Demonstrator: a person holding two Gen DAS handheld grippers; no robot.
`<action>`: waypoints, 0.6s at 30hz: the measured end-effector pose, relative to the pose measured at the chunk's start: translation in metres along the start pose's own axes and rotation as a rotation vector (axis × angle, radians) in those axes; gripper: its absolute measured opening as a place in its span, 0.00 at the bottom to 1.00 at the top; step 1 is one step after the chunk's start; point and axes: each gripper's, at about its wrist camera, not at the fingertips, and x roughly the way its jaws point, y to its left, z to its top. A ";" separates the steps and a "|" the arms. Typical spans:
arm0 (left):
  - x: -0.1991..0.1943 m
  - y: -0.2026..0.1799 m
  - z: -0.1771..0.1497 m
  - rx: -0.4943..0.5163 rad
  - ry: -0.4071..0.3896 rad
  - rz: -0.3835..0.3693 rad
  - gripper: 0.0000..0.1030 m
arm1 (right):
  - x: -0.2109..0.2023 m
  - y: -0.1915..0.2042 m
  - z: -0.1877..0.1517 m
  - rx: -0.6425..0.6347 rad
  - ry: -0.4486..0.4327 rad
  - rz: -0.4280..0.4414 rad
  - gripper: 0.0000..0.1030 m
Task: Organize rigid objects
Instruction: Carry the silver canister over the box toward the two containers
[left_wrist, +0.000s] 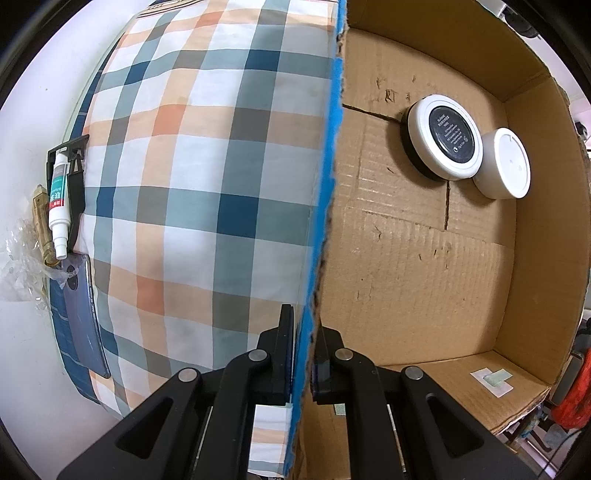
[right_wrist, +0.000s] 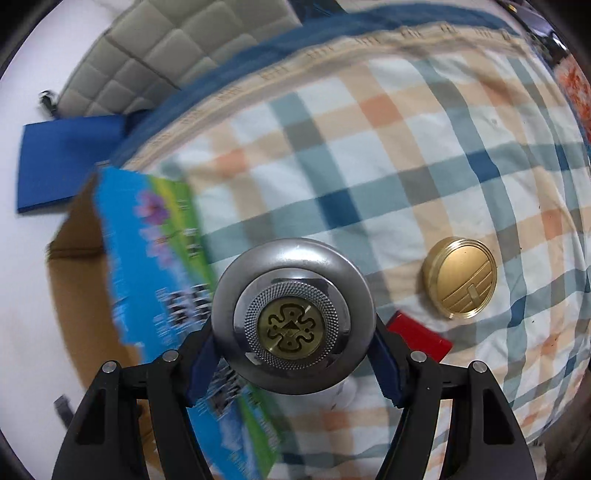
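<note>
While the left tool (left_wrist: 303, 354) pinched the cardboard box (left_wrist: 424, 258) wall, the right tool (right_wrist: 291, 354) gripped a silver round case (right_wrist: 291, 314); next, carry it toward ten o'clock into the box.

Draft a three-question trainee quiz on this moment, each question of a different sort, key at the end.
1. True or false: the left gripper has its jaws shut on the cardboard box's wall.
2. How many round containers lie inside the box? A) none B) two C) four
3. Fill in: the right gripper holds a round ____ case, while a gold compact lies on the checked cloth.

Key: 1 true. 2 B: a white-rimmed, dark-centred container and a plain white jar. 3 silver.
</note>
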 end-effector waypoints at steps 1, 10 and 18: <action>-0.001 -0.001 0.000 -0.001 -0.002 -0.001 0.05 | -0.011 0.005 -0.006 -0.009 -0.011 0.016 0.71; -0.007 0.001 0.000 -0.003 -0.013 -0.008 0.05 | -0.064 0.063 -0.030 -0.085 -0.043 0.168 0.71; -0.016 0.003 0.004 -0.011 -0.017 -0.022 0.04 | -0.063 0.114 -0.040 -0.173 -0.028 0.230 0.71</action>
